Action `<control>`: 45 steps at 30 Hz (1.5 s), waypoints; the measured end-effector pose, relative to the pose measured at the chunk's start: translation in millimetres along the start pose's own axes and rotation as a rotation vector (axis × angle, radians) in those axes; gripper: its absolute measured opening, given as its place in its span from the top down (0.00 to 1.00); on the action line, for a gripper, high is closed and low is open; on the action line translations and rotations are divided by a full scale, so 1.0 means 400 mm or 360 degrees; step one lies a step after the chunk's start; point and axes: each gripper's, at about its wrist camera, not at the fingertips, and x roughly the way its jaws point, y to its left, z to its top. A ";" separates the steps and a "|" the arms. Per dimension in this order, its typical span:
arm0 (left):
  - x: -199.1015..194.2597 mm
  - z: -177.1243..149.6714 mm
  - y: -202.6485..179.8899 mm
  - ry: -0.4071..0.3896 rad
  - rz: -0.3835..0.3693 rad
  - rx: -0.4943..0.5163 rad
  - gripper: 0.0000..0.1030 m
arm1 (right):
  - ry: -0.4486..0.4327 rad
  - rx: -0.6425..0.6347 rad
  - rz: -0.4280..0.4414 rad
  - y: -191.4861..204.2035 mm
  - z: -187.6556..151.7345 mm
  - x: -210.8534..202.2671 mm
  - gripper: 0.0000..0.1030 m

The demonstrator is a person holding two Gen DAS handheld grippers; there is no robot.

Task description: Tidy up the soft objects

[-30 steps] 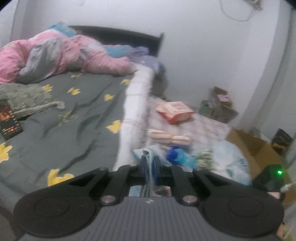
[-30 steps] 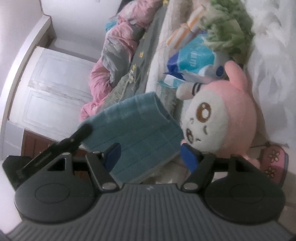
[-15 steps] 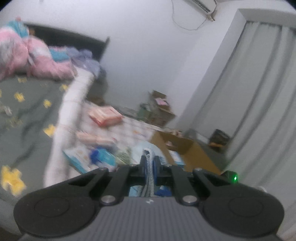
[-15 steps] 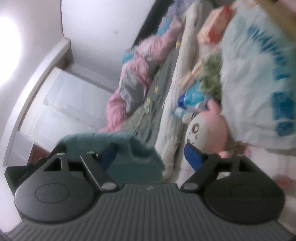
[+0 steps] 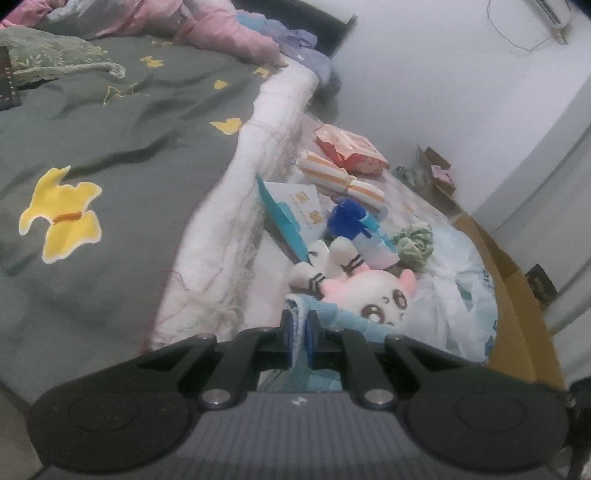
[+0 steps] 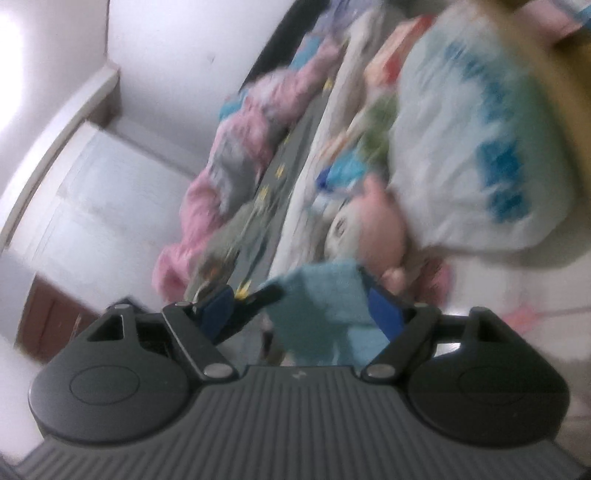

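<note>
My left gripper (image 5: 300,334) is shut on a light blue towel (image 5: 332,317), which hangs from its jaws beside the bed. The same towel (image 6: 321,295) shows in the right wrist view, hanging between the open fingers of my right gripper (image 6: 301,314), which does not pinch it. A pink and white plush toy (image 5: 373,295) lies on the floor just beyond the towel; it also shows in the right wrist view (image 6: 373,229). A green knitted item (image 5: 413,242) and striped folded cloths (image 5: 340,179) lie farther along the floor.
A bed with a grey butterfly cover (image 5: 110,147) and pink quilt (image 5: 207,22) fills the left. A white plastic bag (image 5: 461,295) sits in a cardboard box (image 5: 524,317) on the right. Packets, one orange (image 5: 351,147), and a blue bottle (image 5: 347,218) lie on the floor.
The left gripper has swung back down and left with the towel, from facing the curtains to facing the floor by the bed. The right view has shifted; the towel now hangs between its fingers.
</note>
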 end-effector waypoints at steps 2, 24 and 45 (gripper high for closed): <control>-0.011 -0.006 0.004 -0.0020 -0.0030 0.0035 0.93 | 0.0150 0.0029 0.0016 -0.010 -0.005 0.069 0.28; -0.025 -0.191 -0.066 0.0180 -0.0318 0.0970 0.92 | 0.0217 0.0201 -0.0356 -0.102 -0.010 0.154 0.60; -0.096 -0.137 -0.058 0.0245 -0.0333 0.0784 0.53 | 0.0333 0.0162 -0.0344 -0.098 -0.002 0.177 0.59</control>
